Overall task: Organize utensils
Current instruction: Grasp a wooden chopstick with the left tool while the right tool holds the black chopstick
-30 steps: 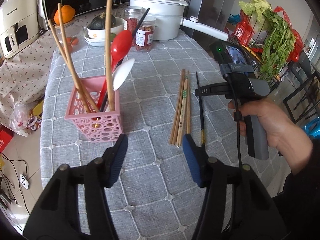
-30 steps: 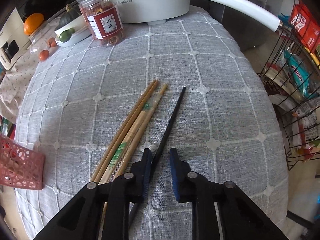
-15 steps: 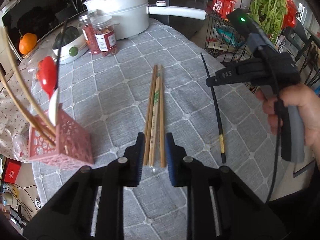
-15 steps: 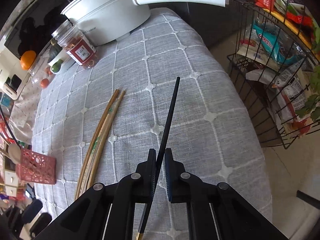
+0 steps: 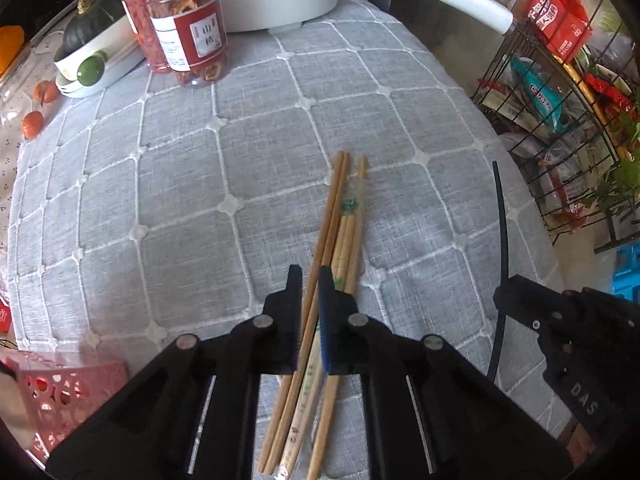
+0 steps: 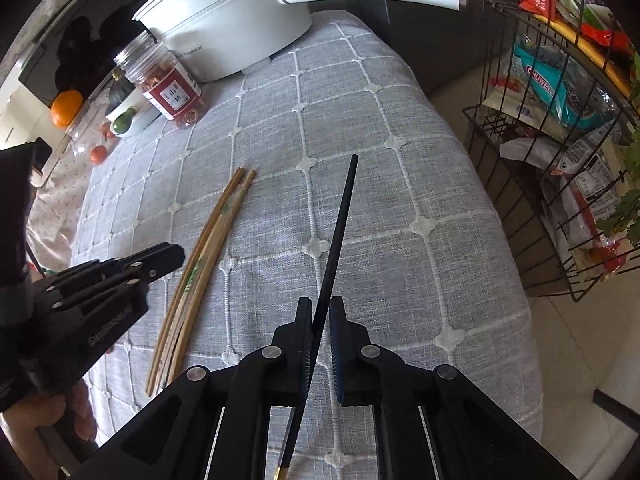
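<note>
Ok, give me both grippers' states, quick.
Left gripper: fingers nearly closed around the wooden chopsticks on the tablecloth; a firm grip cannot be told.
Right gripper: closed on the black chopstick.

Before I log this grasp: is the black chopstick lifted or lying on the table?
Lifted. The right claw is shut on the black chopstick, whose tip angles up above the tablecloth.

The left gripper [image 5: 310, 280] was low over the tabletop [image 5: 180, 184], jaws nearly closed around wooden chopsticks [image 5: 340, 208]; the right gripper [image 6: 320, 312] clamped a black chopstick [image 6: 340, 220], held aloft.
</note>
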The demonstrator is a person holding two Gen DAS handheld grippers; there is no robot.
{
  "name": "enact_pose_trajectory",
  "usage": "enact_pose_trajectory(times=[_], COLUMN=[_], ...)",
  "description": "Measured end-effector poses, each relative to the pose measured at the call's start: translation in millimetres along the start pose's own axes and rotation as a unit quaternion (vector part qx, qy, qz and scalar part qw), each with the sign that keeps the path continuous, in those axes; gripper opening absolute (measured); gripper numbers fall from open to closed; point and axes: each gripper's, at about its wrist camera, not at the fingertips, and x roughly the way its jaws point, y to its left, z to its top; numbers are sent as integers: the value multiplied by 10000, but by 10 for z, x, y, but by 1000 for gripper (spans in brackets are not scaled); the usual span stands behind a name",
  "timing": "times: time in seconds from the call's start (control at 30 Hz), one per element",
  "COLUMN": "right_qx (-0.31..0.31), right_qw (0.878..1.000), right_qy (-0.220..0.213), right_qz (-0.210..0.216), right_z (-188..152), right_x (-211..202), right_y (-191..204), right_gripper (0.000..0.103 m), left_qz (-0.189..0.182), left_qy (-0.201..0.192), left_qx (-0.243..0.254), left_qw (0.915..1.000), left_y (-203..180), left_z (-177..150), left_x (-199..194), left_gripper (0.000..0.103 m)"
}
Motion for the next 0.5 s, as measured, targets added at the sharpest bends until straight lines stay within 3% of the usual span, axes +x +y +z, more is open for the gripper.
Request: enact_pose_trajectory(times=[0.3,0.43,0.5], right_qx=[25,210,248], right_qw=[9999,9993,9991], right_qy=[83,121,127], right_qz=[115,269,312], right_z=[16,36,47], right_x=[49,105,125], right_y=[7,-72,-90], right_gripper=[8,11,25], left_qz=[222,36,-3], left_qy=[67,157,195], left_qx=[222,152,151], left_qw=[9995,9998,9997], left_y=[-97,-126,-157], left_z=[159,266,320], left_x=[111,169,214], left_gripper=[8,15,19])
